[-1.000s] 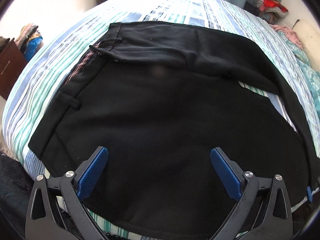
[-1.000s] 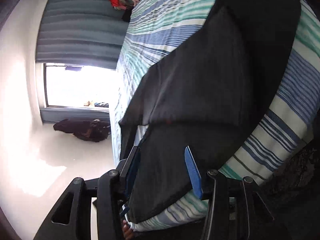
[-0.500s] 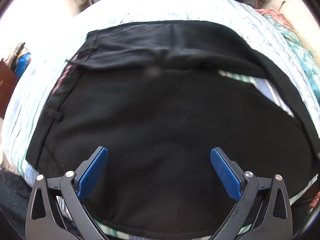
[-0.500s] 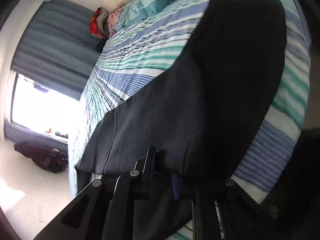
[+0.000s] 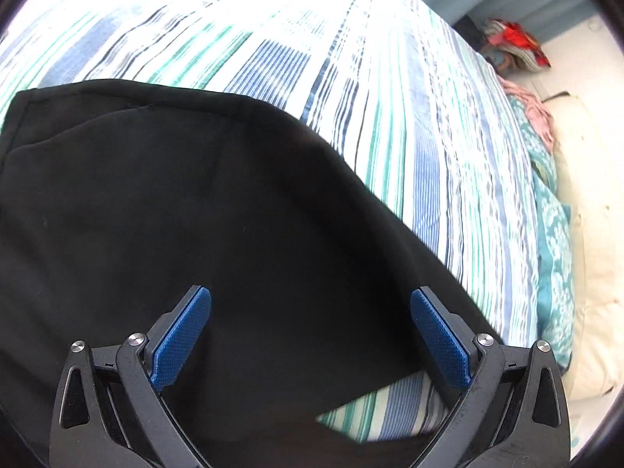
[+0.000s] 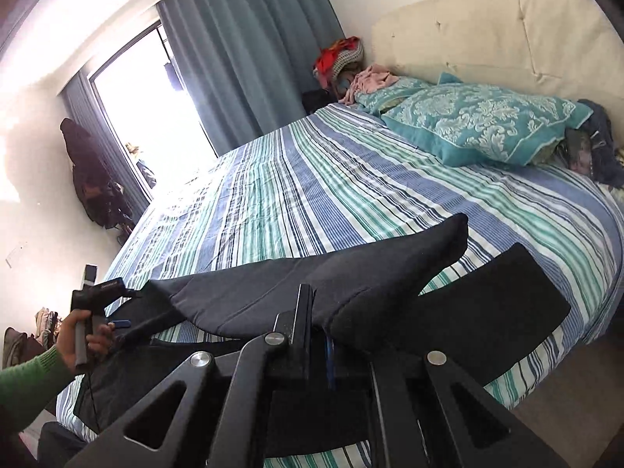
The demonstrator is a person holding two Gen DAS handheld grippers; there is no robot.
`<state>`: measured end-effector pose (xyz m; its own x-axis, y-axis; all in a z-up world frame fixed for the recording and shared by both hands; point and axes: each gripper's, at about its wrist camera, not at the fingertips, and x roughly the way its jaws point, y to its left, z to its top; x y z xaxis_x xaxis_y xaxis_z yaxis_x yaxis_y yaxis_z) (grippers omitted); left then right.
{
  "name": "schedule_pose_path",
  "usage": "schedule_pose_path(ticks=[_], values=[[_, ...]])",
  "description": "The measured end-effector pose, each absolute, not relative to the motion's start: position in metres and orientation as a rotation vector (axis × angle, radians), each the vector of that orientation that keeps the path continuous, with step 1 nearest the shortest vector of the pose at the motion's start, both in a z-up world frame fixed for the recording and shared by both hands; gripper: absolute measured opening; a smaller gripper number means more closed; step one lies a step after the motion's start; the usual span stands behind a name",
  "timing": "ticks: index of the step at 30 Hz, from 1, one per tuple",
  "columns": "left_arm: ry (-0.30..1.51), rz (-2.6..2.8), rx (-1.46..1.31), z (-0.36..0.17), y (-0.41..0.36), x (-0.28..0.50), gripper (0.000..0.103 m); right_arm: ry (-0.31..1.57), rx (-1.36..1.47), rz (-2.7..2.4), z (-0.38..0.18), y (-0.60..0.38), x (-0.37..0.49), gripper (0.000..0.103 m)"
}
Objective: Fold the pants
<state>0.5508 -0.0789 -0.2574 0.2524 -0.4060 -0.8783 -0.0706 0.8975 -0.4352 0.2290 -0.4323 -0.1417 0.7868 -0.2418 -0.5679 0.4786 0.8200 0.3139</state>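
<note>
Black pants [image 5: 195, 214] lie spread on the striped bed [image 5: 409, 124]. My left gripper [image 5: 312, 337] hovers over them, its blue pads [image 5: 181, 337] wide apart and nothing between them: it is open. In the right wrist view my right gripper [image 6: 314, 314] is shut on a fold of the pants [image 6: 382, 273] and holds that part lifted off the bed, while another part of the pants [image 6: 487, 312] stays flat near the bed's edge. At the left of that view a hand in a green sleeve holds the left gripper [image 6: 117, 323] over the pants.
Teal patterned pillows [image 6: 475, 124] and a cream headboard [image 6: 507, 31] are at the far end of the bed. A pile of clothes [image 6: 341, 58] lies by the blue curtain [image 6: 249, 54]. The bed's near edge [image 6: 546, 374] drops to the floor at right.
My right gripper closed on the pants, rolled and rose, lifting the fabric off the bed. My left gripper swept sideways across the pants; the waistband left its view.
</note>
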Motion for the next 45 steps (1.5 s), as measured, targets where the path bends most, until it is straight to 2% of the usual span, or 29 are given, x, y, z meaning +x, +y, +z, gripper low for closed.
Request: schedule_pose_path(ticks=[5, 6, 8, 9, 12, 15, 17, 20, 23, 24, 25, 28, 33, 35, 36, 37, 45], values=[[1.313, -0.147, -0.482, -0.27, -0.082, 0.581, 0.102, 0.48, 0.438, -0.386, -0.115, -0.426, 0.212, 0.005], [1.306, -0.136, -0.492, -0.269, -0.081, 0.582, 0.099, 0.468, 0.441, -0.379, -0.109, -0.426, 0.207, 0.005], [1.302, -0.11, -0.486, -0.264, -0.075, 0.58, 0.046, 0.461, 0.442, -0.368, -0.104, -0.431, 0.202, 0.005], [1.329, -0.155, -0.509, -0.264, -0.075, 0.577, 0.005, 0.471, 0.44, -0.37, -0.103, -0.435, 0.201, 0.005], [1.268, -0.231, -0.531, -0.227, -0.064, 0.553, 0.005, 0.518, 0.439, -0.383, -0.113, -0.46, 0.209, 0.005], [1.08, -0.27, -0.441, -0.162, -0.046, 0.497, 0.007, 0.519, 0.481, -0.371, -0.112, -0.494, 0.216, 0.005], [0.982, -0.268, -0.362, -0.143, -0.029, 0.453, 0.01, 0.502, 0.479, -0.353, -0.102, -0.51, 0.216, 0.005], [1.041, -0.2, -0.276, -0.18, -0.013, 0.382, 0.02, 0.583, 0.496, -0.361, -0.117, -0.538, 0.213, 0.006], [1.238, -0.171, -0.251, -0.247, -0.02, 0.347, 0.019, 0.761, 0.537, -0.418, -0.175, -0.566, 0.209, 0.006], [1.295, -0.159, -0.273, -0.264, -0.017, 0.342, 0.013, 0.83, 0.53, -0.435, -0.196, -0.572, 0.208, 0.006], [1.314, -0.152, -0.304, -0.272, -0.02, 0.338, 0.013, 0.892, 0.523, -0.44, -0.215, -0.576, 0.207, 0.006], [1.304, -0.152, -0.302, -0.262, -0.026, 0.332, 0.013, 1.015, 0.504, -0.472, -0.249, -0.58, 0.2, 0.006], [1.273, -0.157, -0.278, -0.251, -0.03, 0.338, 0.013, 1.018, 0.553, -0.495, -0.26, -0.592, 0.183, 0.006], [1.275, -0.145, -0.278, -0.252, -0.027, 0.336, 0.032, 0.998, 0.577, -0.501, -0.256, -0.596, 0.178, 0.006], [1.276, -0.144, -0.286, -0.252, -0.023, 0.335, 0.062, 0.983, 0.592, -0.502, -0.252, -0.597, 0.176, 0.006], [1.26, -0.135, -0.297, -0.252, -0.018, 0.335, 0.079, 0.964, 0.609, -0.499, -0.247, -0.597, 0.175, 0.006], [1.17, -0.078, -0.441, -0.245, 0.037, 0.354, 0.082, 0.863, 0.628, -0.467, -0.209, -0.593, 0.183, 0.006]])
